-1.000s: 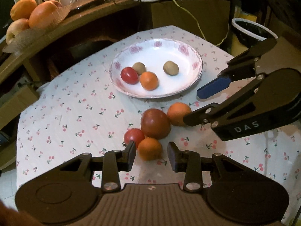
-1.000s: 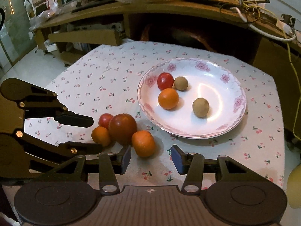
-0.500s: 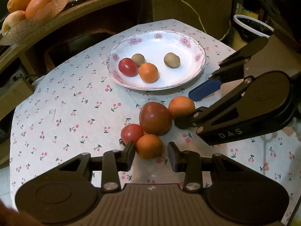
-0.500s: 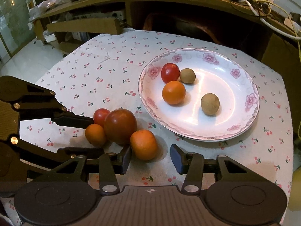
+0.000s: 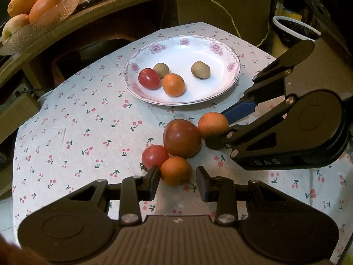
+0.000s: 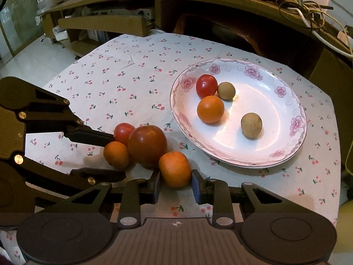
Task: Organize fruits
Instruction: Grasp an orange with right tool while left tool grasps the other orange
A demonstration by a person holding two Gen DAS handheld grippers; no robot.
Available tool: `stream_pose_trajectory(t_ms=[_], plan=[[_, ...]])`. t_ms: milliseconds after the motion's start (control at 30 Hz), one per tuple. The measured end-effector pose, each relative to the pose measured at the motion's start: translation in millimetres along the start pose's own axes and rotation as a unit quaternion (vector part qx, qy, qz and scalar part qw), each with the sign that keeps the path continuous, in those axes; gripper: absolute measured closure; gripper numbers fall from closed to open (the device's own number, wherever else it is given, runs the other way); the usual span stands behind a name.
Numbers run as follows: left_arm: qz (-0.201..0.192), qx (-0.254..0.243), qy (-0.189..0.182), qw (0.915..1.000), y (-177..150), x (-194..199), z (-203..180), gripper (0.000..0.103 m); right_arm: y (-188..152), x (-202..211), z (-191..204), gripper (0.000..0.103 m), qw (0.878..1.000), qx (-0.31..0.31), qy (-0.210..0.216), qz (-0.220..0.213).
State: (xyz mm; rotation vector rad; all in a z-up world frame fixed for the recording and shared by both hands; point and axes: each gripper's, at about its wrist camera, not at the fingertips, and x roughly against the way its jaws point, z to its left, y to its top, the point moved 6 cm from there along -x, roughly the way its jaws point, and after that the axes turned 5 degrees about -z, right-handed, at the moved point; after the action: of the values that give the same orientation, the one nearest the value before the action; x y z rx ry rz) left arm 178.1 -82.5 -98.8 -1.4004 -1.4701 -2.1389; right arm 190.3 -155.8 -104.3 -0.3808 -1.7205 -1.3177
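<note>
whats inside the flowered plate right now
The plate holds four fruits: a red tomato, an orange and two brown fruits. Nothing hides its bowl.

A table covered with a white cloth printed with small red cherries (image 5: 92, 119) fills the middle of both views. Toward the upper centre of the left wrist view, a round white ceramic plate with pink flowers on its rim (image 5: 222, 50) lies on the cloth. Below it, near the frame's centre, four fruits lie directly on the cloth in a touching cluster: a large dark red tomato (image 5: 182, 141), a small bright red tomato (image 5: 154, 155) at its lower left, a small orange fruit (image 5: 175, 170) just below, and another orange fruit (image 5: 212, 124) at its upper right.
</note>
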Motion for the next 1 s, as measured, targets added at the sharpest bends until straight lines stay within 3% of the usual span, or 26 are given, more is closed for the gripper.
stream_pose_trajectory(t_ms=[267, 500, 1000], plan=[[-0.007, -0.008, -0.006, 0.9999, 0.8, 5.4, -2.4, 0.065, -0.2, 1.3, 1.8, 0.074, 1.000, 0.016, -0.020, 0.002], [0.008, -0.008, -0.005, 0.9999, -9.7, -1.0, 3.1, 0.065, -2.6, 4.1, -10.7, 0.074, 1.000, -0.013, -0.014, 0.004], [-0.004, 0.025, -0.018, 0.9995, -6.8, -5.6, 9.3, 0.067, -3.0, 4.4, -15.4, 0.074, 0.999, -0.035, -0.005, 0.004]])
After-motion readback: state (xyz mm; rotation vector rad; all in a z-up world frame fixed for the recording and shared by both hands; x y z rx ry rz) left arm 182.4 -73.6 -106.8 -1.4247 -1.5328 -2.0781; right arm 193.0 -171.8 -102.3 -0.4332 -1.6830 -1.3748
